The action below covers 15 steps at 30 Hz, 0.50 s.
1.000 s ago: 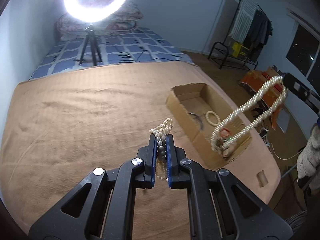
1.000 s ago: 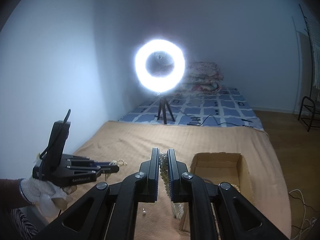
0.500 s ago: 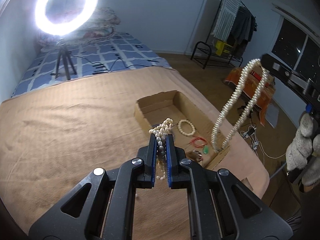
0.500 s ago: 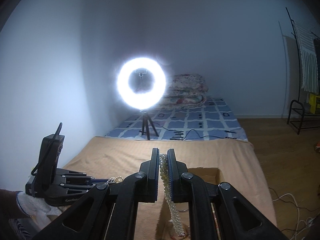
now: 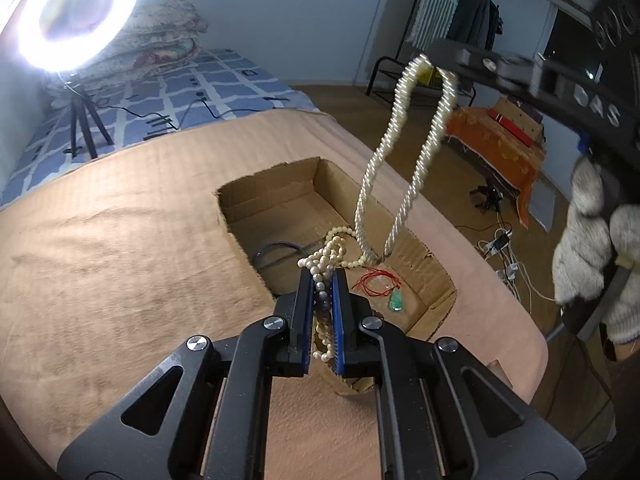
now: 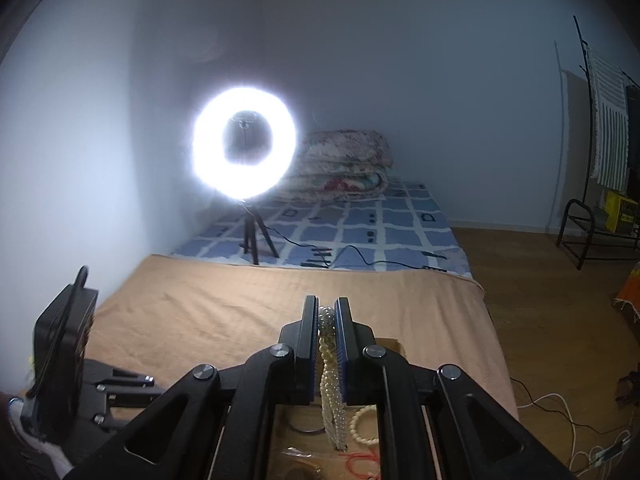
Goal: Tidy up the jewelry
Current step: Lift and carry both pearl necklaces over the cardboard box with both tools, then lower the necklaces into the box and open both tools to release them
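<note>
The left gripper points down over a bed covered with a tan, faintly ribbed blanket. Its black fingers, lined with blue pads, are clamped on a bunched string of small round cream pearls; part of the bunch spills above the fingertips and part hangs in a loop below them.

Just beyond the fingertips an open cardboard box, brown and rough-edged, sits near the right edge of the bed. On its floor lie a cream bead bracelet, a thin red cord with a green pendant, and a dark curved band.

The right gripper, seen in its own view, has its fingers closed on a long necklace of fine, densely packed pale beads with a rope-like texture. In the left view this necklace hangs as a narrow doubled loop from the dark right gripper at upper right, its lower end reaching the box floor beside the bracelet. A hand in a grey knitted glove holds that gripper's handle at the right.

A lit ring lamp on a black tripod stands on the blue-checked bedding at the far end of the bed, before a folded floral quilt.
</note>
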{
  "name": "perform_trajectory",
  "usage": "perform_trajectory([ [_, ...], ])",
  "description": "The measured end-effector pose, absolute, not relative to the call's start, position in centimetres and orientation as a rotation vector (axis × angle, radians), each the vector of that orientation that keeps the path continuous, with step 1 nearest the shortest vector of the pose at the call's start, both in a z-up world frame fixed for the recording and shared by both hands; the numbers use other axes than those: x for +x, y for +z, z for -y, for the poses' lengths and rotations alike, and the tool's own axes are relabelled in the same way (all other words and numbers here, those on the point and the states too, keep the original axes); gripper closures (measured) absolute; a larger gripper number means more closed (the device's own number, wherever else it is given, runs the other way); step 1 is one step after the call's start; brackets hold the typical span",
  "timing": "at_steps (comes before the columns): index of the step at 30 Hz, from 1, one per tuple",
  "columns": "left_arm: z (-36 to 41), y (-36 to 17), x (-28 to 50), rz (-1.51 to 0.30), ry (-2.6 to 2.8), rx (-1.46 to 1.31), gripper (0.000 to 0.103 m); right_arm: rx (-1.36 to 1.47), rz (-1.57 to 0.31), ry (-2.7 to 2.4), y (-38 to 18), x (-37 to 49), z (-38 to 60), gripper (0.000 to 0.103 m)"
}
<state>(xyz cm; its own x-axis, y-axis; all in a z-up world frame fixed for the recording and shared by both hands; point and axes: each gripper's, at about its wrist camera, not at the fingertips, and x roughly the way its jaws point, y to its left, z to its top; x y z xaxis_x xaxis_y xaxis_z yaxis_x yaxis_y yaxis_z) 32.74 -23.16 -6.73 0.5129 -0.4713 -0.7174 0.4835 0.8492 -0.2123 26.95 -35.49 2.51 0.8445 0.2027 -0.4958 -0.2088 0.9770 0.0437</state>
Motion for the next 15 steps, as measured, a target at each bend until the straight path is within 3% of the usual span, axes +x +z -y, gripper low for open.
perform_trajectory([
  [15,27.2,-11.1,34.9,-0.905,-0.563,0.085,0.097,-0.019,-0.605,0.181,-1.8,33.5,37.3,0.098],
])
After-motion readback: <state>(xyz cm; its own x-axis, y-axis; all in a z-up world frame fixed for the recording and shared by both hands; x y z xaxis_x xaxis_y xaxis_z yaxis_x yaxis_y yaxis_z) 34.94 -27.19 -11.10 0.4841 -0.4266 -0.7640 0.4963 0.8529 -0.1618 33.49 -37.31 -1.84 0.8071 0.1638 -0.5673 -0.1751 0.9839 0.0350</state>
